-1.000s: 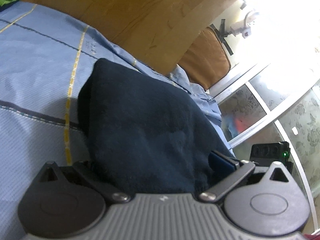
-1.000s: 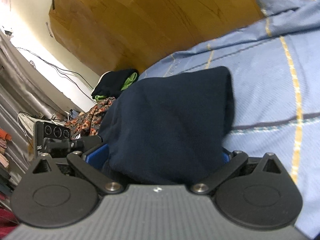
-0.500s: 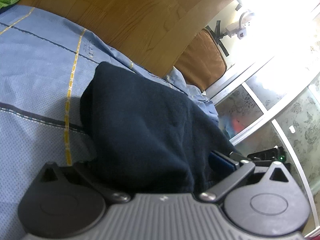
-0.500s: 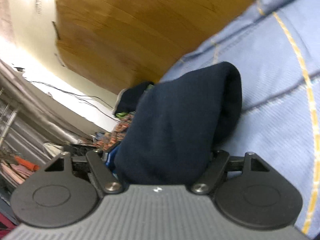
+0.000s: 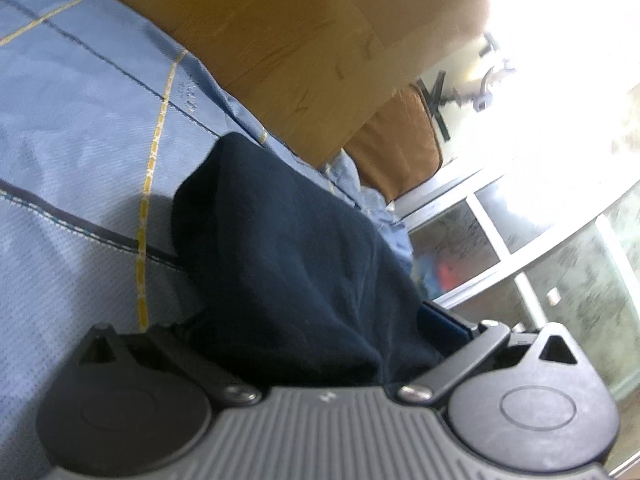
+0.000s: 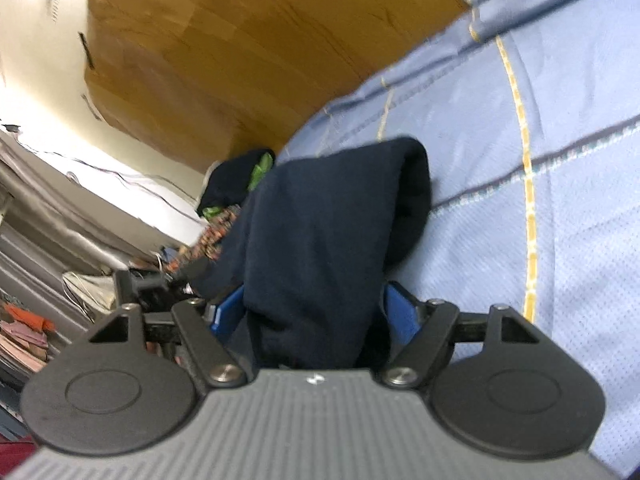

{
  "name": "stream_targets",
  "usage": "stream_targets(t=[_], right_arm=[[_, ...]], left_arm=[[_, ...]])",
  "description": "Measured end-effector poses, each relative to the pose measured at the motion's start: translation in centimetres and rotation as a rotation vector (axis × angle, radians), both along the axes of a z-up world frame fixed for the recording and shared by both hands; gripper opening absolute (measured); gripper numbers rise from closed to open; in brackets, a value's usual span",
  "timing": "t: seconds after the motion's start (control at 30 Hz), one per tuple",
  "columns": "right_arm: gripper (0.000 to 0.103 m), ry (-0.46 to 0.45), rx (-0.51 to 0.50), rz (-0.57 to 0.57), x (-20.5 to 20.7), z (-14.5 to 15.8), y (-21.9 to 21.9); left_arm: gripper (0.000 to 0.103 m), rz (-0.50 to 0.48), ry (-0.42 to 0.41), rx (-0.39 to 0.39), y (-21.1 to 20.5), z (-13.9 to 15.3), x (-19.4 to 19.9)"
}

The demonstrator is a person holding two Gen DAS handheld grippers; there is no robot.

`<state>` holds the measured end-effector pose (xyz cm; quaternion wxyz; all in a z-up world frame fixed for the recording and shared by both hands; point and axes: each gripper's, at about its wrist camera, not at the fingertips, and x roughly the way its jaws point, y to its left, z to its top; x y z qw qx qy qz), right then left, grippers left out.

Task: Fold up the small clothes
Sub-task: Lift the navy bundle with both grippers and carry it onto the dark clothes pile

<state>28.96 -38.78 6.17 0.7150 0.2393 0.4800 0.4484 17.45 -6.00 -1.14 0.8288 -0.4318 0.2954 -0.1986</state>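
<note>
Left gripper (image 5: 312,320) and right gripper (image 6: 316,312) each clench the navy garment (image 6: 328,232), draped toward 12 o'clock over the bed (image 6: 560,240).

A bedroom in a home. A bed with a blue sheet (image 5: 80,152) striped in yellow and dark lines stands against a wooden headboard (image 5: 304,40), with a brown pillow (image 5: 396,148) at its edge. Frosted patterned window panes (image 5: 580,280) stand beyond, and loose clothes (image 6: 236,184) are heaped by cluttered shelves (image 6: 24,332).
</note>
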Motion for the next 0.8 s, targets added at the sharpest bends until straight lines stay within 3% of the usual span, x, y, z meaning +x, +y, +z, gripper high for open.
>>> stream_targets(t=[0.1,0.23,0.3,0.33,0.37,0.5,0.7,0.8], right_arm=[[0.069,0.025,0.039,0.039,0.7,-1.7,1.5],[0.069,-0.05,0.018,0.084,0.2,-1.8,5.6],[0.068,-0.103,-0.017,0.08,-0.5,-1.8,7.3],[0.067,-0.116,-0.021,0.071,-0.8,-1.8,7.6],[0.063,-0.133,-0.029,0.062,-1.0,-1.7,7.8],[0.055,-0.201,0.003,0.052,-2.1,-0.6,7.9],[0.055,-0.34,0.102,0.128,-2.8,3.9,11.7],[0.055,-0.39,0.155,0.191,-1.4,6.2,16.1]], left_arm=[[0.103,0.001,-0.003,0.013,-0.1,0.0,0.1],[0.102,0.001,-0.008,0.195,-3.0,0.6,0.5],[0.102,0.01,-0.019,0.233,-3.7,0.7,0.5],[0.096,0.021,-0.014,0.233,-3.6,0.7,0.5],[0.083,0.037,-0.002,0.233,-3.3,0.7,0.5],[0.072,0.066,-0.002,0.191,-2.5,1.4,-0.2],[0.072,0.192,-0.161,0.266,0.3,7.0,-3.6],[0.072,0.271,-0.214,0.356,3.7,11.0,-4.6]])
